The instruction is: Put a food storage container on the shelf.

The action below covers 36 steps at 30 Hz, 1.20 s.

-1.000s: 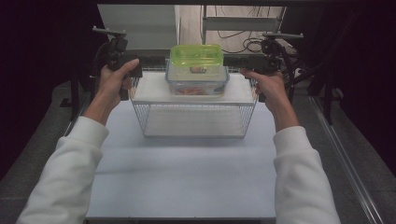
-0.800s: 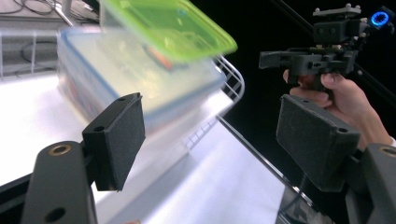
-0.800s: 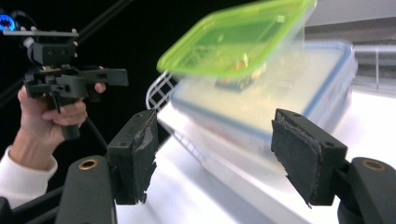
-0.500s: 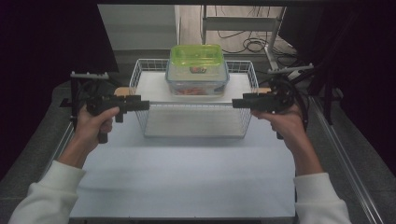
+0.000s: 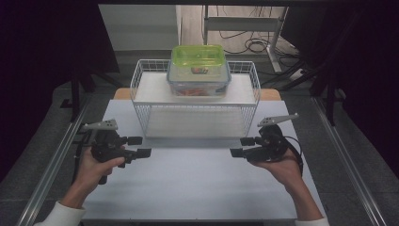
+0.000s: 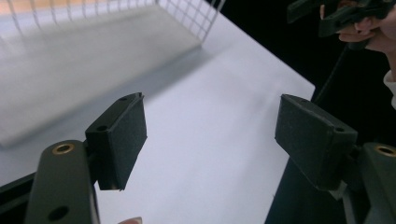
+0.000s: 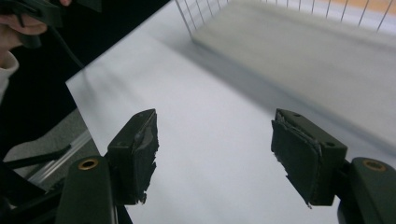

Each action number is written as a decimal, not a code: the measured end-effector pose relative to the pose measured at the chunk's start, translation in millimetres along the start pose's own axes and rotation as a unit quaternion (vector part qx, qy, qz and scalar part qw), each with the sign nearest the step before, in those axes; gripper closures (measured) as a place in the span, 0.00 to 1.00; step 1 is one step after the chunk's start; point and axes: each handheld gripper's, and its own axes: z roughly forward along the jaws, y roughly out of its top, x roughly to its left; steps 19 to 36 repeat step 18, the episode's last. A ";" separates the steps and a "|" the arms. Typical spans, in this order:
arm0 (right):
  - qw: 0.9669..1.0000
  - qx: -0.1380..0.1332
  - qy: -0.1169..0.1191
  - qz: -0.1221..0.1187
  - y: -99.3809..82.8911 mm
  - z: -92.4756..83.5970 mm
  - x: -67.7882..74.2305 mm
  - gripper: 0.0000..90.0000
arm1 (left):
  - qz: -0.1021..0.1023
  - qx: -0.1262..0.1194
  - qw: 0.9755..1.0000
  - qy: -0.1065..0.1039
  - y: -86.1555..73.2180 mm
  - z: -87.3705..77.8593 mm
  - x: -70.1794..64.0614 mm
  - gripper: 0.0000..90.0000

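Observation:
A white wire basket (image 5: 141,117) stands at the back of the white table (image 5: 197,183). On a white panel in its top rests a clear food box with a green lid (image 5: 197,63). In front of the basket, my left gripper (image 5: 140,146) and right gripper (image 5: 241,146) point inward at each other, low over the table. Both are open with nothing between the jaws. The left gripper (image 6: 210,135) looks along the table toward the basket's corner (image 6: 196,18) and the other hand's gripper (image 6: 345,14). The right gripper (image 7: 215,154) sees the basket's front (image 7: 299,32).
Metal rails (image 5: 51,160) run along both sides of the table. Behind the basket are a desk frame and cables (image 5: 249,44) on the floor. The surroundings are dark. Bare white tabletop lies between the two grippers and toward the front edge.
Both hands have come away from the basket's sides, moving down and toward the table's front. The grippers now hang low in front of the basket. The basket and box stay put.

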 end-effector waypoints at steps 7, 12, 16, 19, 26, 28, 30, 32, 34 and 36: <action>1.000 0.031 0.002 0.005 -21.7 18.6 -2.6 0.35 | 0.007 0.024 1.000 0.013 -16.3 14.1 -3.4 0.27; 0.999 0.033 -0.003 0.005 -24.5 19.5 -2.6 0.35 | 0.005 0.022 1.000 0.020 -17.9 14.8 -4.3 0.27; 0.999 0.031 -0.004 0.005 -26.8 19.2 -2.1 0.35 | 0.009 0.022 1.000 0.019 -19.3 16.5 -6.5 0.27; 1.000 0.031 -0.006 0.004 -27.9 18.3 -1.7 0.34 | 0.009 0.019 1.000 0.018 -19.7 17.4 -7.3 0.27; 1.000 0.031 -0.006 0.004 -27.9 18.3 -1.7 0.34 | 0.009 0.019 1.000 0.018 -19.7 17.4 -7.3 0.27; 1.000 0.031 -0.006 0.004 -27.9 18.3 -1.7 0.34 | 0.009 0.019 1.000 0.018 -19.7 17.4 -7.3 0.27; 1.000 0.031 -0.006 0.004 -27.9 18.3 -1.7 0.34 | 0.009 0.019 1.000 0.018 -19.7 17.4 -7.3 0.27; 1.000 0.031 -0.006 0.004 -27.9 18.3 -1.7 0.34 | 0.009 0.019 1.000 0.018 -19.7 17.4 -7.3 0.27; 1.000 0.031 -0.006 0.004 -27.9 18.3 -1.7 0.34 | 0.009 0.019 1.000 0.018 -19.7 17.4 -7.3 0.27; 1.000 0.031 -0.006 0.004 -27.9 18.3 -1.7 0.34 | 0.009 0.019 1.000 0.018 -19.7 17.4 -7.3 0.27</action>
